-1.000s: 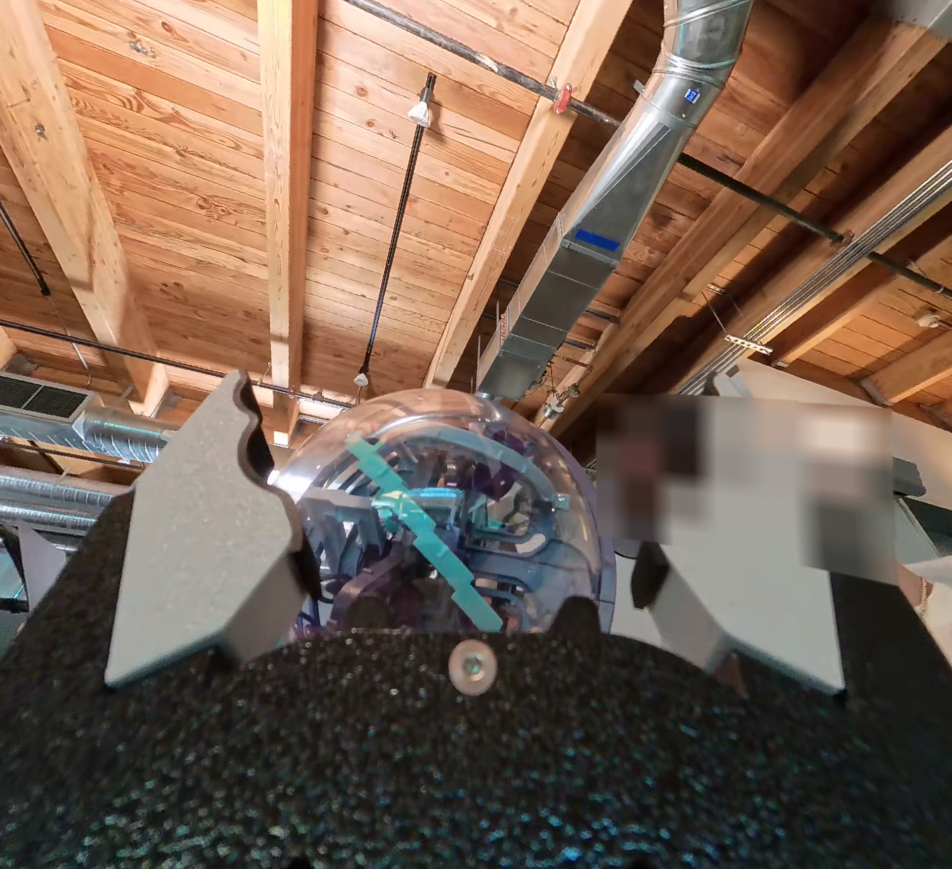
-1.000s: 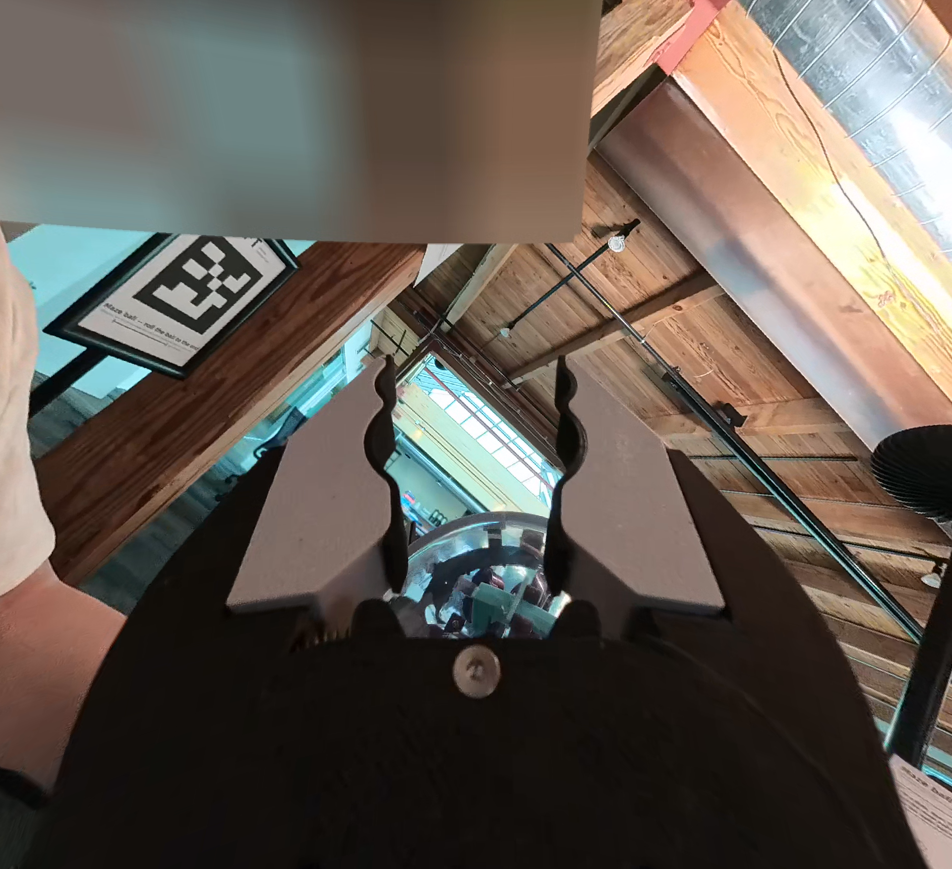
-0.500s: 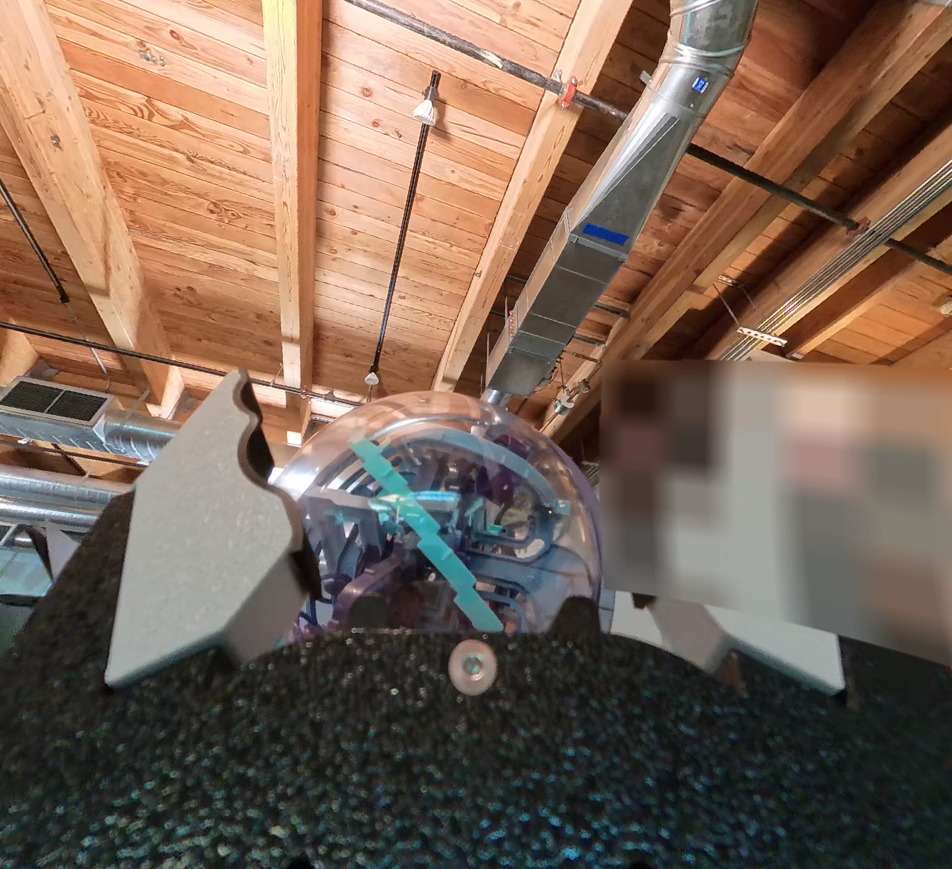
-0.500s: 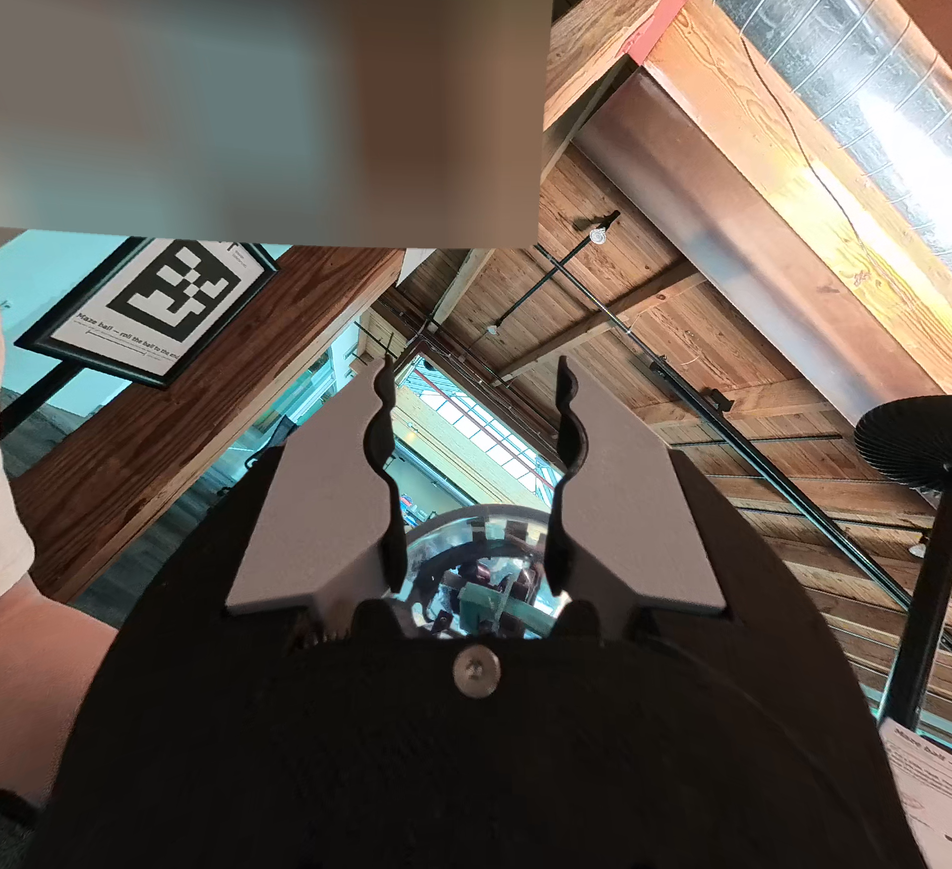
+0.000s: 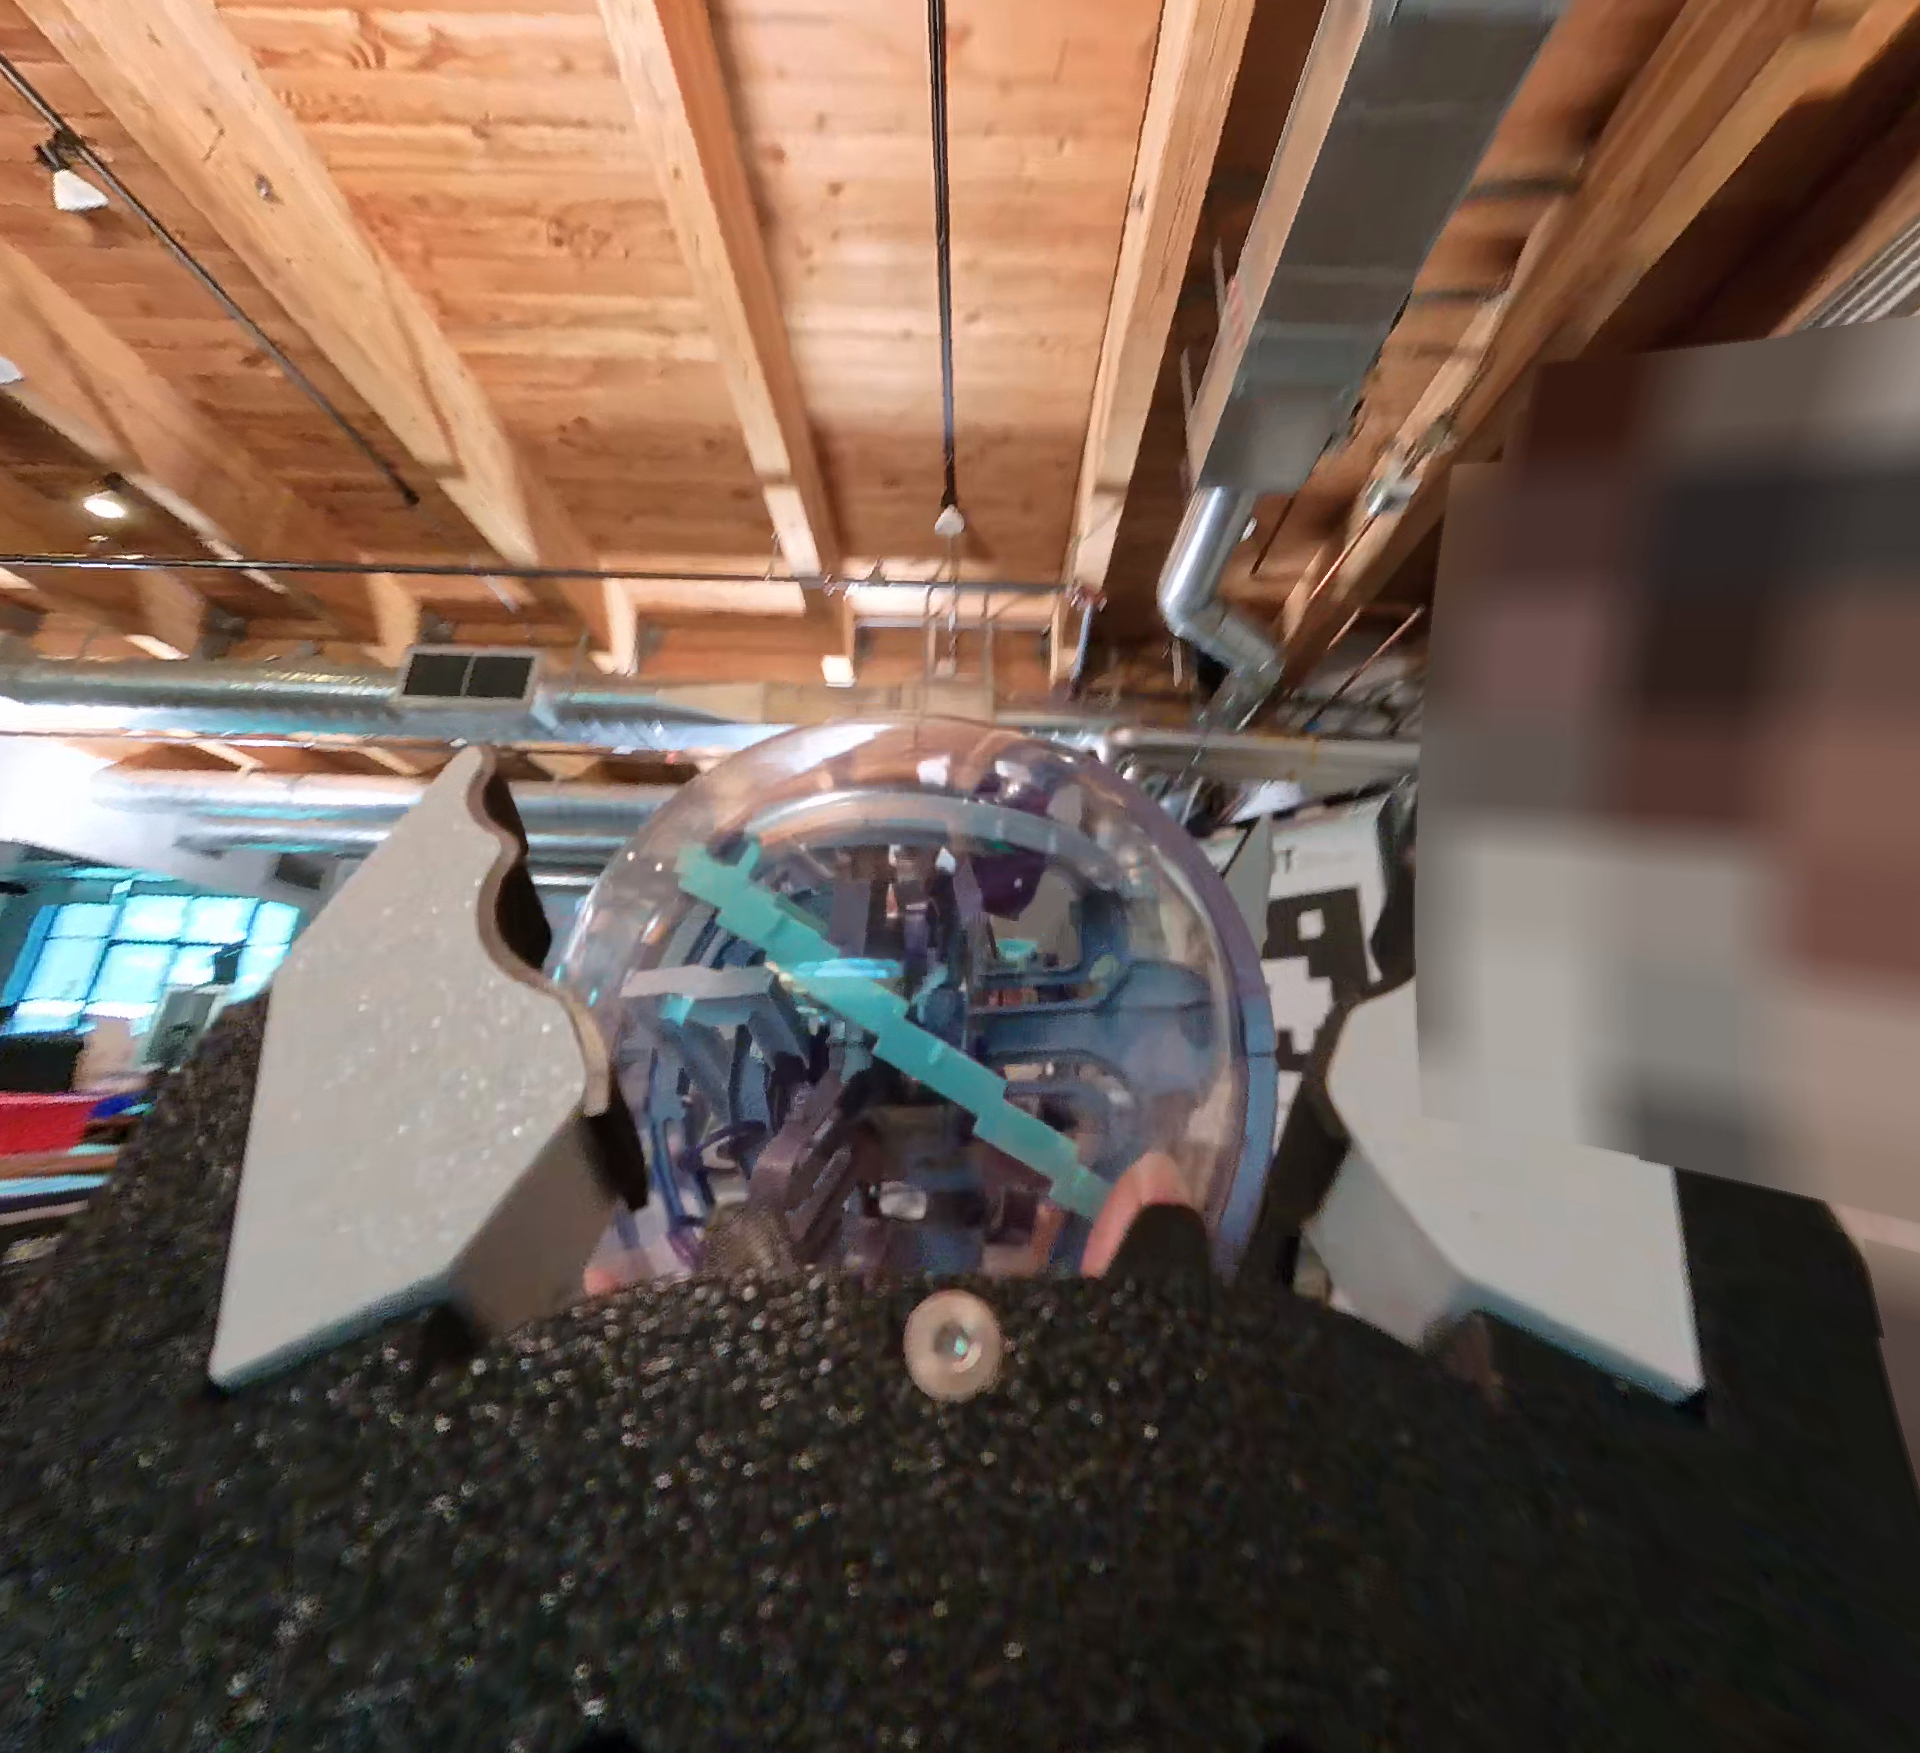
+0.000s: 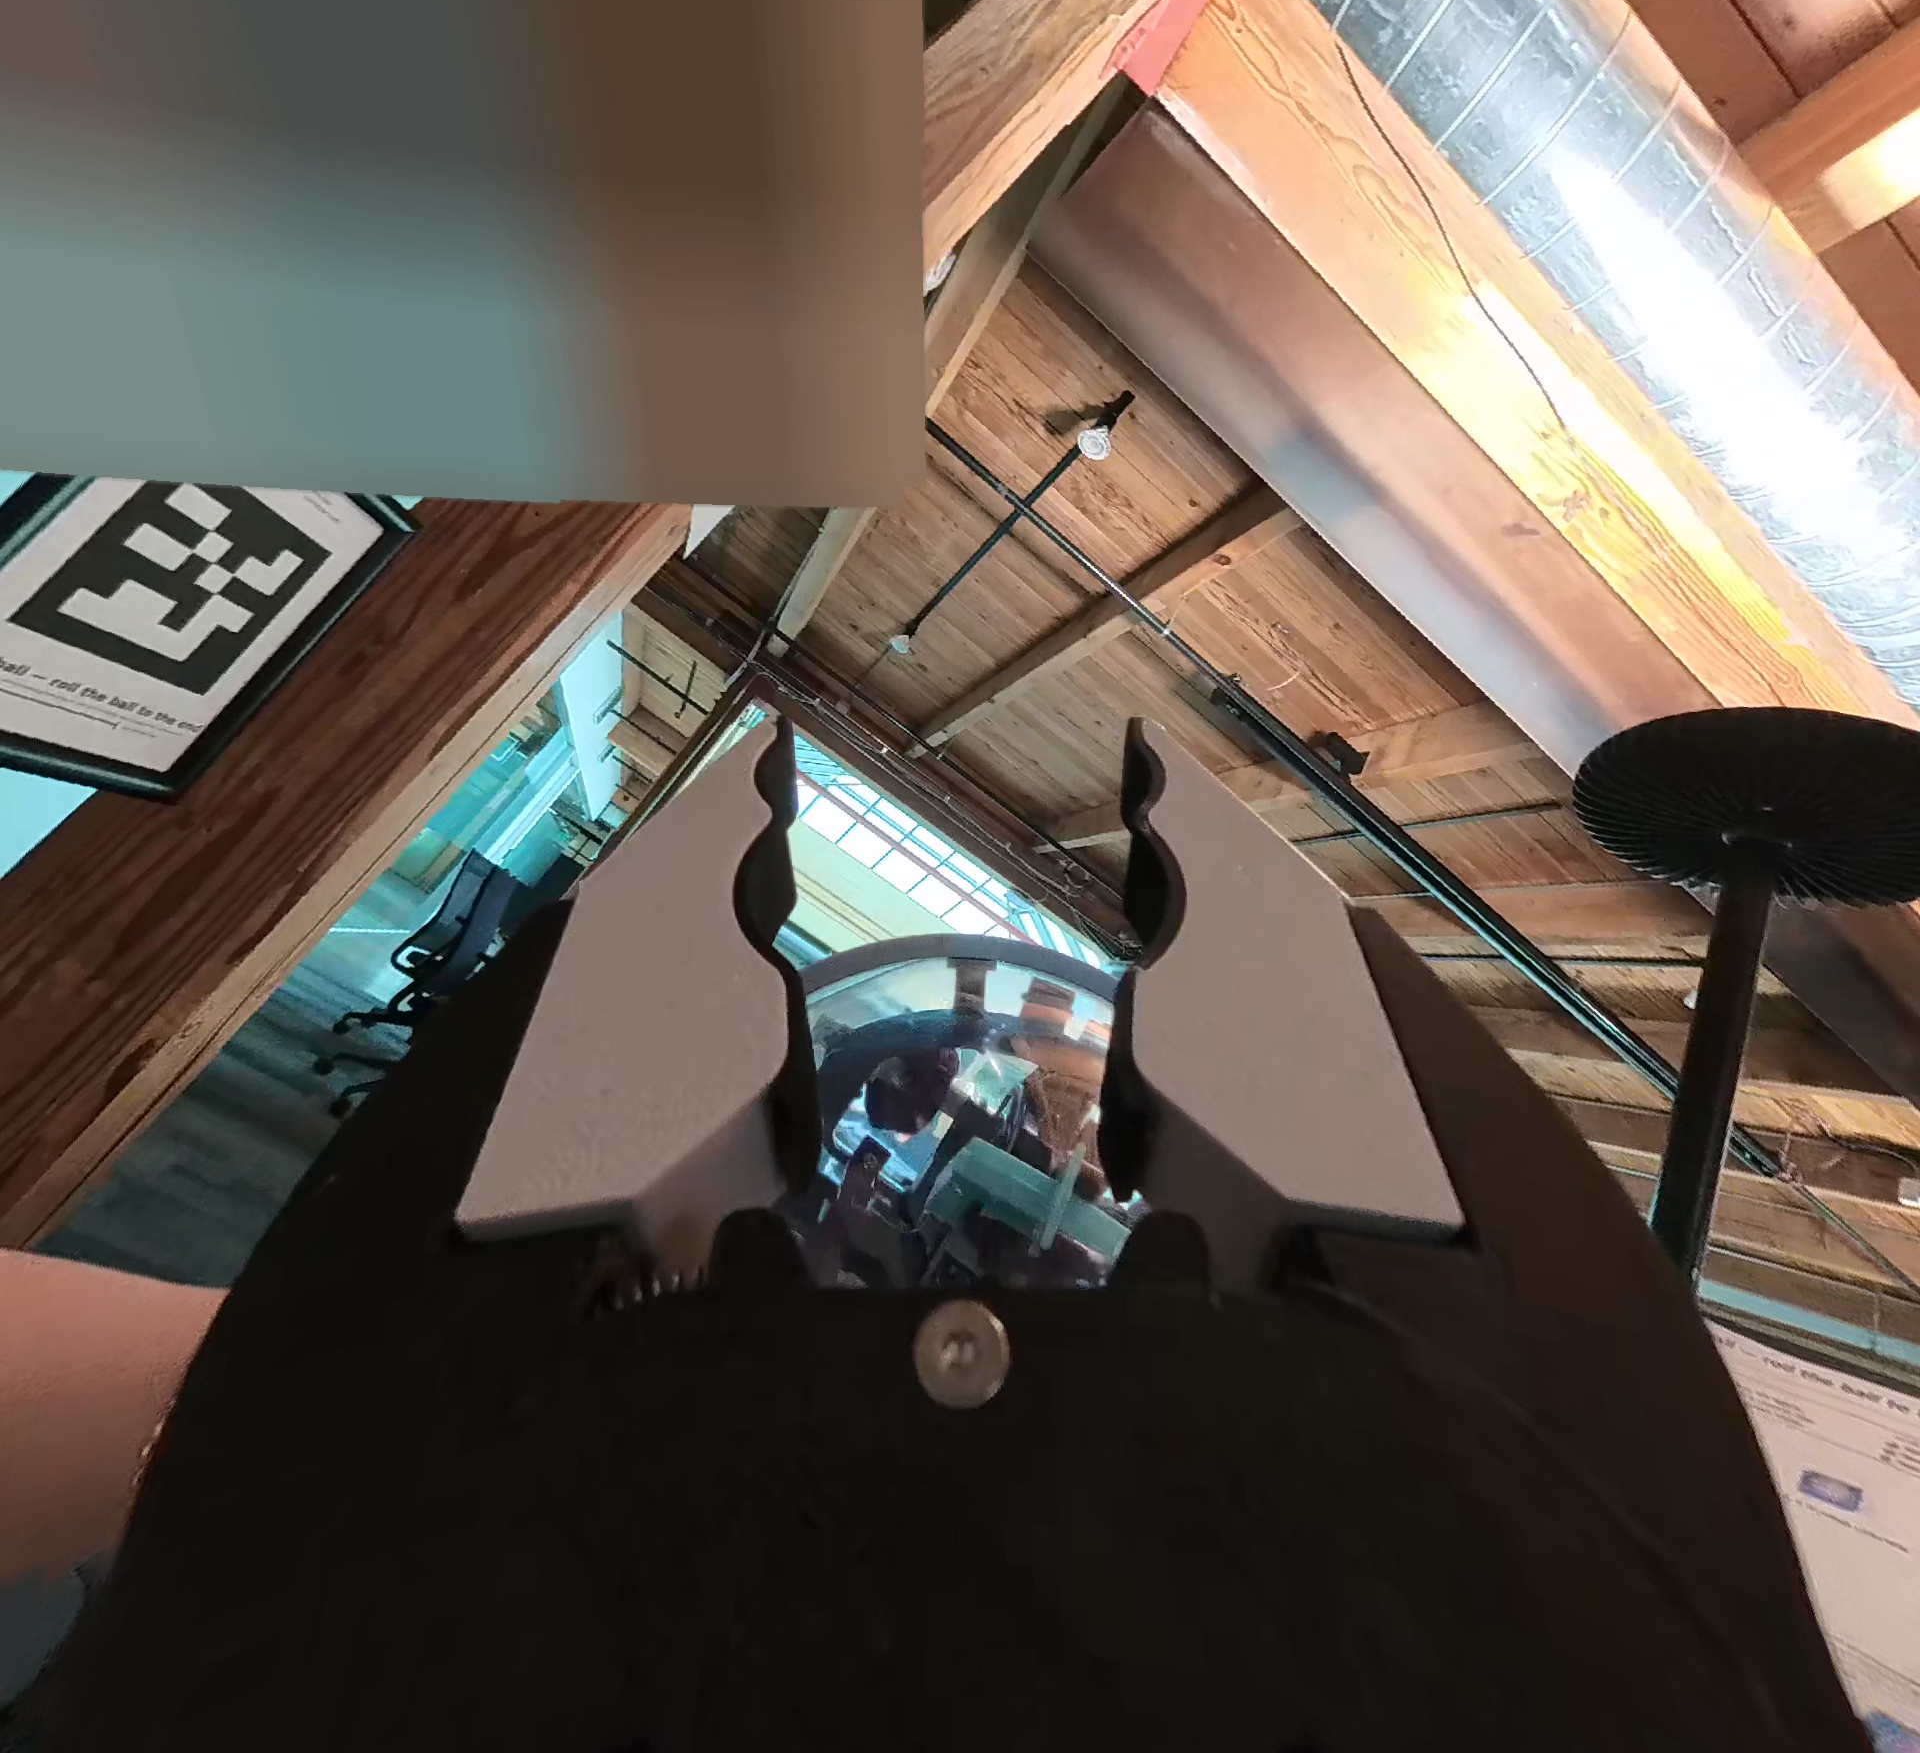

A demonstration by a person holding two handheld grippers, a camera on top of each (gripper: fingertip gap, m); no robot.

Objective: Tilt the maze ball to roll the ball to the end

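The maze ball (image 5: 935, 997) is a clear sphere with teal, blue and purple tracks inside. My left gripper (image 5: 873, 799) points up towards the ceiling and is shut on it, one grey finger (image 5: 416, 1028) on each side. A fingertip (image 5: 1138, 1204) of a person's hand shows through the sphere's lower right. In the right wrist view the maze ball (image 6: 956, 1080) sits low between the finger bases of my right gripper (image 6: 956, 737), which is shut on it. I cannot make out the small ball inside the maze.
Wooden ceiling beams (image 5: 665, 145) and a metal duct (image 6: 1558, 176) are overhead. A black standing lamp (image 6: 1745, 820) is at the right, and a framed black-and-white marker sign (image 6: 177, 623) on a wooden post at the left. A person's arm (image 6: 94, 1340) is at the lower left.
The left gripper has tipped down and turned with the maze ball, so more of the room shows below the ceiling. The right view has shifted slightly, and the lamp has come further in.
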